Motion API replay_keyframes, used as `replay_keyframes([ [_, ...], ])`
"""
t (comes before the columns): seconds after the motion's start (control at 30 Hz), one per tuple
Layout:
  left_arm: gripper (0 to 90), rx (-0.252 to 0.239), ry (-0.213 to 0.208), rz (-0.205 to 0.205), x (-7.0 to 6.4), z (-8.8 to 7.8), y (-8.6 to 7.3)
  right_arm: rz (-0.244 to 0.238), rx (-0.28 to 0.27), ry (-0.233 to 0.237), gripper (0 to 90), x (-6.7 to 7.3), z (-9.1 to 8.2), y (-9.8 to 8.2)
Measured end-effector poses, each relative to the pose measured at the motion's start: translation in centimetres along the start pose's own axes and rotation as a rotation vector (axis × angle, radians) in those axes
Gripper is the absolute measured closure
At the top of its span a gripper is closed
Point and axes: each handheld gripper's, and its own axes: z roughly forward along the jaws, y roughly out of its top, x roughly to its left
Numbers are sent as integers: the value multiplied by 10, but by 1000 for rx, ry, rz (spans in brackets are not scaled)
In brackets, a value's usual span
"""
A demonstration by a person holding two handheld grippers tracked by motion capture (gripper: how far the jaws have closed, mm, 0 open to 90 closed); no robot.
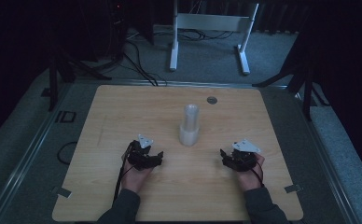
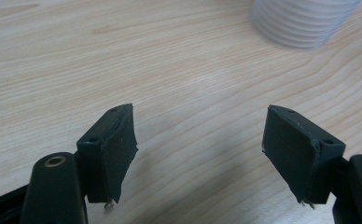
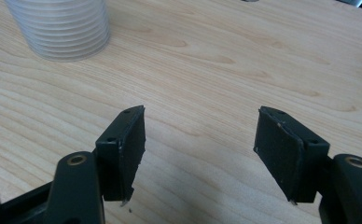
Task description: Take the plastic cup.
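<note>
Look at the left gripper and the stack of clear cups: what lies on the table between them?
Nothing: between the left gripper and the stack of clear cups runs bare wooden table, as the left gripper view shows.

A light wooden table (image 1: 123, 116) with rounded corners is seen from above. A stack of clear plastic cups (image 1: 189, 125) is stood upright near its middle, its ribbed base resting directly on the wood. A small round grey disc (image 1: 211, 100) is set into the far edge. Tape tabs (image 1: 63, 192) are stuck at the near corners.
</note>
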Motion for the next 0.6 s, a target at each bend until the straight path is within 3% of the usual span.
replay_keyframes([
  [0.2,267,-16,-40,-15,0,-2,1,6,-9,8,340,0,-4,0],
  [0.53,385,-54,-49,44,-4,-4,7,26,-27,39,340,-2,-7,5],
  [0.6,420,-44,-76,56,-6,-3,12,28,-41,61,354,-2,-11,9],
])
